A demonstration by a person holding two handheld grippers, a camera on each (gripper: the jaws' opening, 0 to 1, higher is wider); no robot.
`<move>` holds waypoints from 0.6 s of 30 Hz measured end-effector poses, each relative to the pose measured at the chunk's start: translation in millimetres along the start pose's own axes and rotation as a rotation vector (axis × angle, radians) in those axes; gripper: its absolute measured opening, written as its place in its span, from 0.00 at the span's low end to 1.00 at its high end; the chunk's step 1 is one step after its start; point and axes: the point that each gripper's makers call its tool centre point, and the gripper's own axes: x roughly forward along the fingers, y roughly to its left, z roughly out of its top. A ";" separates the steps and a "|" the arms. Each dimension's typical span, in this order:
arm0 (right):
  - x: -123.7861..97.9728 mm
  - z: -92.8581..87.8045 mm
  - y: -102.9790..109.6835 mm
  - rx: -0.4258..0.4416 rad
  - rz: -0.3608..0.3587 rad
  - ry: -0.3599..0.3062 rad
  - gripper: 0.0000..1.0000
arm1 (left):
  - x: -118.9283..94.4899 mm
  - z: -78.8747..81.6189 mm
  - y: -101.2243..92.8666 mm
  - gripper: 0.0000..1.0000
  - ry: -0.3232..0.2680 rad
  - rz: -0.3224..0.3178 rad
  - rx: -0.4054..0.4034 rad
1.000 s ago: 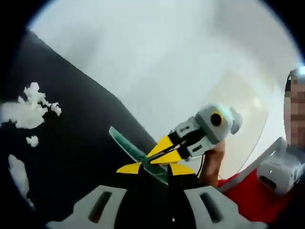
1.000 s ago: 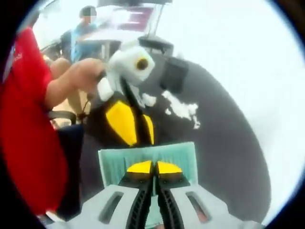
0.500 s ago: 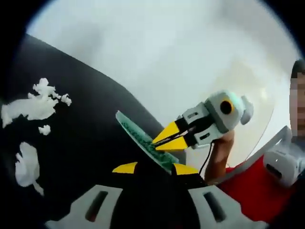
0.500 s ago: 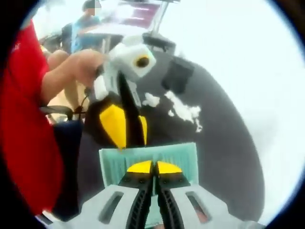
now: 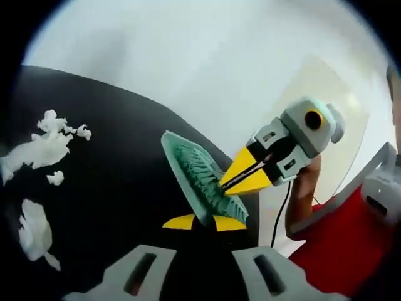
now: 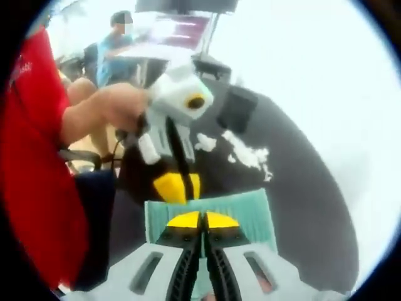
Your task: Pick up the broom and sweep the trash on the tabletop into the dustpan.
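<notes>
The right gripper (image 6: 202, 219), jaws pinching the green broom (image 5: 202, 182), and the left gripper (image 5: 203, 222), jaws spread, risk colliding above the white trash (image 5: 39, 149) on the counter (image 5: 113, 188).

A black counter (image 5: 113, 188) lies under the left gripper's view. Past its far edge the floor (image 5: 207, 69) is pale and plain. Ahead of the right gripper, beyond the far end of the counter, a person in a blue top (image 6: 116, 47) stands by another table (image 6: 169, 37). A dark chair seat (image 6: 97, 188) sits low on the left.
</notes>
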 end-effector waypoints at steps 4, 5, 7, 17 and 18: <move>-1.4 7.9 -2.8 0.042 -0.010 -0.075 0.03 | 0.6 -4.3 5.4 0.07 0.006 0.016 -0.005; -4.8 9.8 -1.2 0.057 0.005 -0.089 0.03 | 1.3 -8.5 8.1 0.07 0.022 0.029 -0.003; -12.9 15.3 -1.8 0.060 0.009 -0.123 0.03 | 2.1 -13.1 13.9 0.08 0.034 0.058 0.003; -22.3 19.6 8.4 0.016 -0.006 -0.132 0.04 | -3.1 -7.6 22.7 0.07 0.012 0.115 0.029; -17.5 18.2 14.3 -0.010 0.004 -0.117 0.04 | -3.2 -7.6 23.3 0.07 0.009 0.113 0.029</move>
